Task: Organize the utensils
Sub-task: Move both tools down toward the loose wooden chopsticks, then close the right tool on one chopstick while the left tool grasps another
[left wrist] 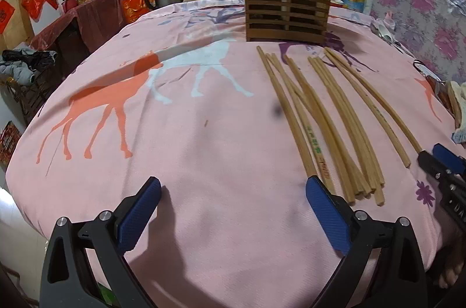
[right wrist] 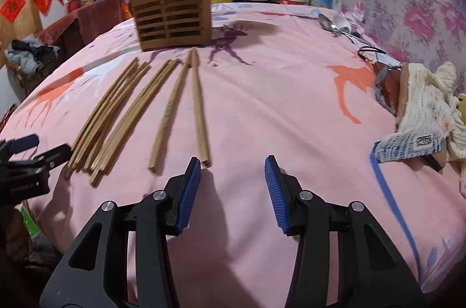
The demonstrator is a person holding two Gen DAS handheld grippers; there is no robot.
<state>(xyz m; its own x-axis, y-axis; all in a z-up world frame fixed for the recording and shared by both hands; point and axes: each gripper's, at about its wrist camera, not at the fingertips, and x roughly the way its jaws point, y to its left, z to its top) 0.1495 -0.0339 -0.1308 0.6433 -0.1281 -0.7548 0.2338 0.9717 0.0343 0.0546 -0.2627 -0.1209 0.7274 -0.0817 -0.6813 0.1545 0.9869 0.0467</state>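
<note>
I have both claws low over the desk, which is covered in a pink cloth with deer printed on it. My left claw is spread wide and holds nothing; its right pad sits just beside the near end of the leftmost chopstick. My right claw is also apart and empty, its left pad almost touching the near end of the outermost chopstick on that side.

The chopsticks lie loose on the cloth in a rough fan, plain pale wood, slim and squared at the near ends, one with green lettering. They cross and overlap toward me, so I judge a clean grasp needs a single stick or an outer pair, not the tangle in the middle. The slatted wooden holder stands upright beyond their far tips, close to them, with one stick already showing inside it.

I judge the step in hand to be the first pick. I would slide the right claw sideways to straddle that outer stick near its thick end, close gently, lift level, then tip it upright over the holder's open top. Thin round sticks may roll or pivot in the pads.
</note>
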